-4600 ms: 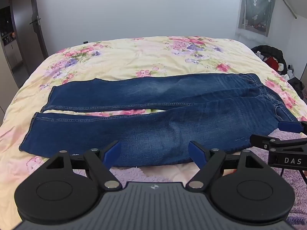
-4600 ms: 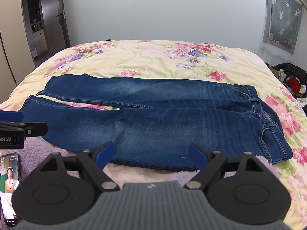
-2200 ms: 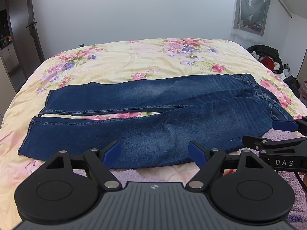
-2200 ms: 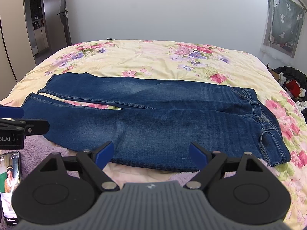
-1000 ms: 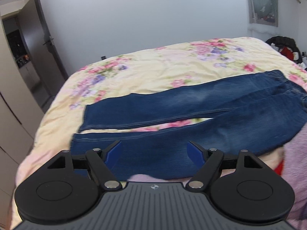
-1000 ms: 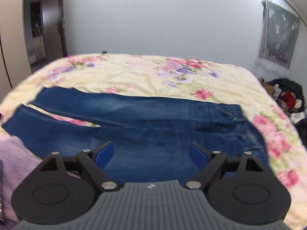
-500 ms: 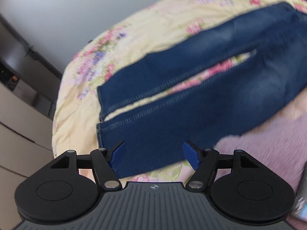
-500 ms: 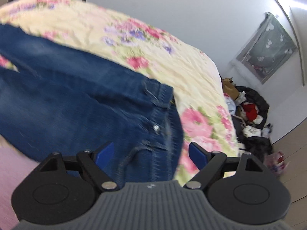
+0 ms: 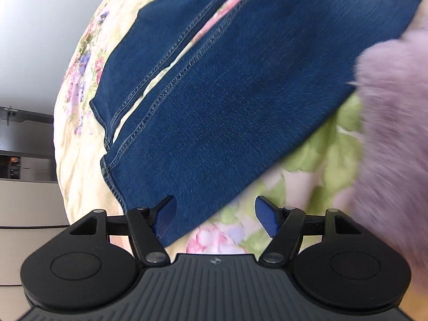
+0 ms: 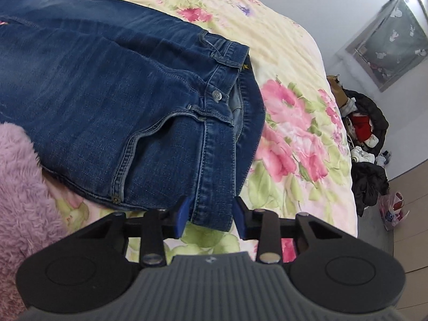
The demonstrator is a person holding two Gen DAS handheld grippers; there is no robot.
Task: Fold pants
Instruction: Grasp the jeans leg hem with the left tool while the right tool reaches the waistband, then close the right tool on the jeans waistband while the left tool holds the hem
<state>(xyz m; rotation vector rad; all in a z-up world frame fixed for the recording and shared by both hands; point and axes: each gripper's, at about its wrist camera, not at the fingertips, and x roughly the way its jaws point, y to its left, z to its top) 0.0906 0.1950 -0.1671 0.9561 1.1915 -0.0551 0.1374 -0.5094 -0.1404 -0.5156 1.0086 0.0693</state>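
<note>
Jeans [image 10: 112,101]: flat on floral bedspread [image 10: 289,61], legs stretched out side by side.
Right gripper [image 10: 210,215]: jaws just closing, waistband corner between them; pads at the denim's edges, clamp not confirmed.
Left gripper [image 9: 215,219]: fingers wide apart, near leg's hem corner beneath them, nothing held.
Purple fleece [image 9: 396,112]: beside jeans' near edge.

Floral quilt [image 10: 289,61] covers the bed, fuzzy lilac blanket [image 10: 18,176] at its near edge, dark clothes pile [image 10: 366,144] on floor far right.
</note>
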